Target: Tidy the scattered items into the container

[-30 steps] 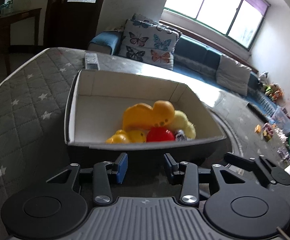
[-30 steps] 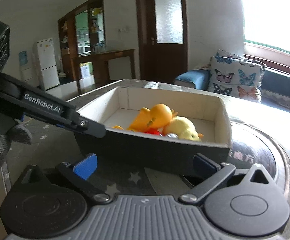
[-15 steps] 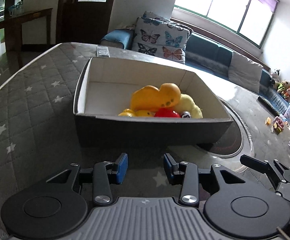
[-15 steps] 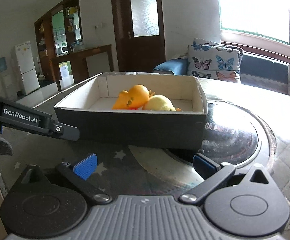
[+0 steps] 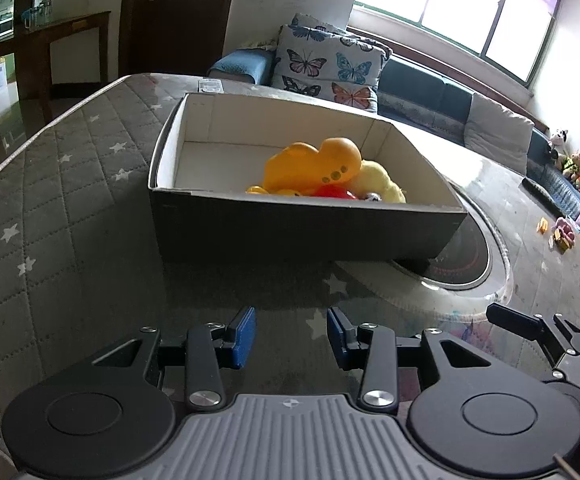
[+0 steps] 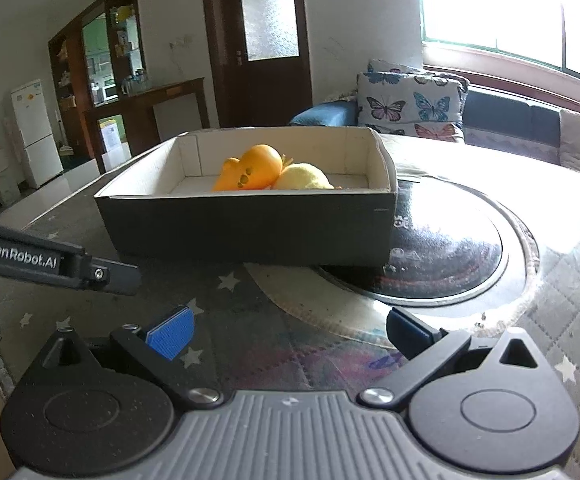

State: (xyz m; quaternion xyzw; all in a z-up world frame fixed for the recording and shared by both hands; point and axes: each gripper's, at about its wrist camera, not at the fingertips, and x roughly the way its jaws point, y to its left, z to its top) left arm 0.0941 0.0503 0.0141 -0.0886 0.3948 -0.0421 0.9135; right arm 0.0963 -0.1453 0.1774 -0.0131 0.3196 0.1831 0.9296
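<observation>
A black cardboard box (image 5: 290, 232) with a white inside stands on the table; it also shows in the right wrist view (image 6: 250, 228). Inside lie an orange rubber duck (image 5: 314, 164), a yellow plush toy (image 5: 378, 182), a red ball (image 5: 334, 192) and small yellow pieces. The orange duck (image 6: 254, 172) and yellow plush (image 6: 302, 178) show over the wall in the right wrist view. My left gripper (image 5: 291, 336) is open and empty, in front of the box. My right gripper (image 6: 290, 330) is wide open and empty, also in front of the box.
The table has a grey quilted star-pattern cover (image 5: 50, 200) and a round dark glass inset (image 6: 442, 252) under the box's right corner. A remote (image 5: 210, 87) lies beyond the box. A sofa with butterfly cushions (image 5: 330, 64) stands behind. The left gripper's body (image 6: 50, 260) shows at left.
Both grippers have pulled back from the box, which now looks smaller and farther. Both stay open and empty. The toys in the box have not moved.
</observation>
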